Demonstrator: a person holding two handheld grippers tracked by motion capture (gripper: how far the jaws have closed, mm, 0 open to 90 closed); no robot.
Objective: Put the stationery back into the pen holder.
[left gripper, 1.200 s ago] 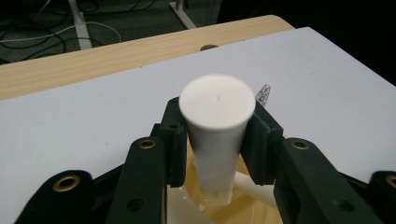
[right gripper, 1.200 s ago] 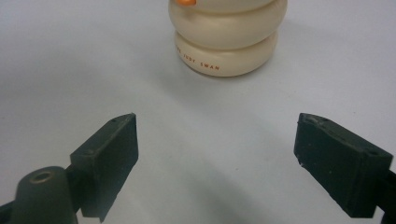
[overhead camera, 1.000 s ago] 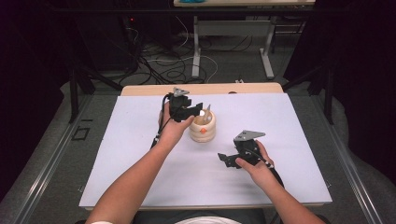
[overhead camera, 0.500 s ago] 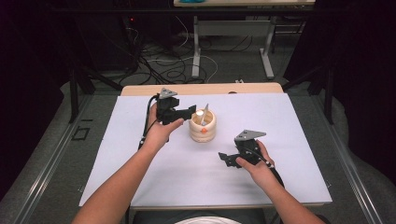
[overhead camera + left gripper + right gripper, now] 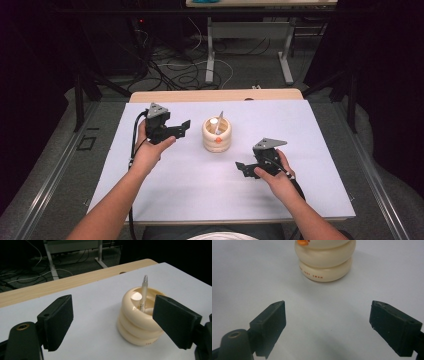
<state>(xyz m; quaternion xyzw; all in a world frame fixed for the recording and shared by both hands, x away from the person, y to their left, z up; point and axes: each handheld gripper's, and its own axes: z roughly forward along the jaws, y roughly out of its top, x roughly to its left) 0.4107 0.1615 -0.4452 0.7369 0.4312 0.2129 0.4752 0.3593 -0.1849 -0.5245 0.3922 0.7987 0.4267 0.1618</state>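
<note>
Room: dark, with tangled cables on the floor and the legs of a metal stand beyond the far edge of the table
Surface: white sheet (image 5: 200,185) covering a pale wooden table (image 5: 215,95), whose bare wood shows as a strip along the far side
Holder: cream ribbed ceramic pot shaped like stacked rings (image 5: 216,135), standing upright near the middle of the sheet, slightly toward the far side; an orange mark sits on its front, and small orange lettering runs round its lowest ring in the right gripper view (image 5: 325,258)
Pen: slim translucent white pen with a tapered tip (image 5: 143,293), standing in the pot and leaning against the rim, its tip well above the top ring
Left gripper: black two-jaw tool (image 5: 186,126) held above the sheet just left of the pot, jaws pointing toward it, spread wide with nothing between them; in the left gripper view the pot sits ahead of the gap, toward the right jaw
Right gripper: black two-jaw tool (image 5: 241,169) held low over the sheet, near the pot on its near right, jaws spread wide and gripping nothing; the pot stands beyond them, apart
</note>
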